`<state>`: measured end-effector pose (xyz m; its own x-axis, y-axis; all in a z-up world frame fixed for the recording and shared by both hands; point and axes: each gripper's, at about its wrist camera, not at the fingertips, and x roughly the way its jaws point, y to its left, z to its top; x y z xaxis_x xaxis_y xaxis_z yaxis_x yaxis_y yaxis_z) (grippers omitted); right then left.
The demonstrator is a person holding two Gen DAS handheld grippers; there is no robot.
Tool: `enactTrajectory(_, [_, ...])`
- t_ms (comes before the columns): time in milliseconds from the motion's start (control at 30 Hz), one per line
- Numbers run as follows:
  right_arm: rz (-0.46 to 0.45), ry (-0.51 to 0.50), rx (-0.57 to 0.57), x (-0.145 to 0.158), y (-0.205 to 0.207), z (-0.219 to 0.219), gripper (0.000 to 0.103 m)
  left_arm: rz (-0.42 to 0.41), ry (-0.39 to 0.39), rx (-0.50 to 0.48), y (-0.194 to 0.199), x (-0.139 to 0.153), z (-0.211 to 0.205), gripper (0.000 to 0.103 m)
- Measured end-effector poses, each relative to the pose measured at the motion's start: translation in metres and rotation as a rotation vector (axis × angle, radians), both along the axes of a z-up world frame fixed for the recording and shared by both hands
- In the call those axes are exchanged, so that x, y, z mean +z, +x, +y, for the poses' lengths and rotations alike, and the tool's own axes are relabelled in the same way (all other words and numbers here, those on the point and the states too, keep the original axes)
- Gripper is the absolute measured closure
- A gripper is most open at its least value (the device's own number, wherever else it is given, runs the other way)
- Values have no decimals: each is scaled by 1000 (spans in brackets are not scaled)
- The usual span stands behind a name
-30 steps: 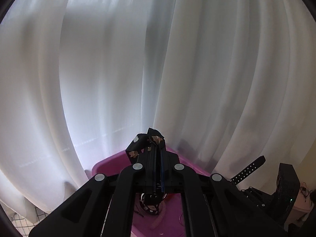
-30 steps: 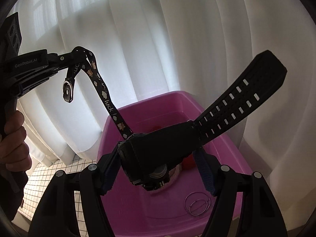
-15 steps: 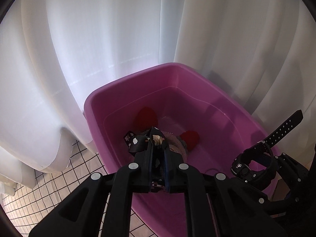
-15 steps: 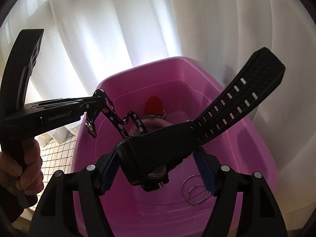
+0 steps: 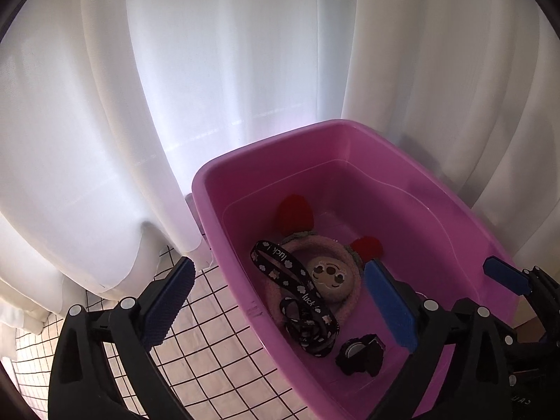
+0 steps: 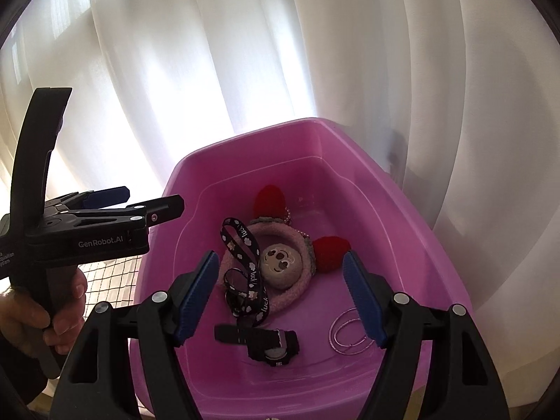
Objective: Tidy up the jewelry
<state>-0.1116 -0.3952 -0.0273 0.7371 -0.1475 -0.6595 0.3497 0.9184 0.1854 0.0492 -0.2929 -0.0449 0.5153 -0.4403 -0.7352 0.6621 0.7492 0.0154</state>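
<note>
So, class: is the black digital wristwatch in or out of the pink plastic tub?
In: the black digital wristwatch lies on the pink plastic tub floor, ungripped.

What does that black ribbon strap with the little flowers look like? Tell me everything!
The black fabric lanyard strap is printed with pale flower shapes and the word "luck". It lies loose and looped inside the pink plastic tub, draped over the pink fuzzy ring with a round cartoon face. Its bunched lower end sits near the black wristwatch. Neither gripper touches it.
</note>
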Motion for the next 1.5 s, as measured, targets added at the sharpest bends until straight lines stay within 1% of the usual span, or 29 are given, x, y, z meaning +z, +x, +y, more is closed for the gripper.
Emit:
enactTrajectory(333, [-22,6,11,7,-7,5,33,-40,26,47,-13,12,13,6])
enactTrajectory(467, [-23,3,20,9,-8,9,33,-33,29,68,-12,13,19,6])
enactTrajectory(800, [-31,-11,44,14,-9,18,33,10,-7,106,-9,13,31,6])
enactTrajectory(1500, [-39,-18,61,19,-9,23,33,24,-28,144,-7,16,39,6])
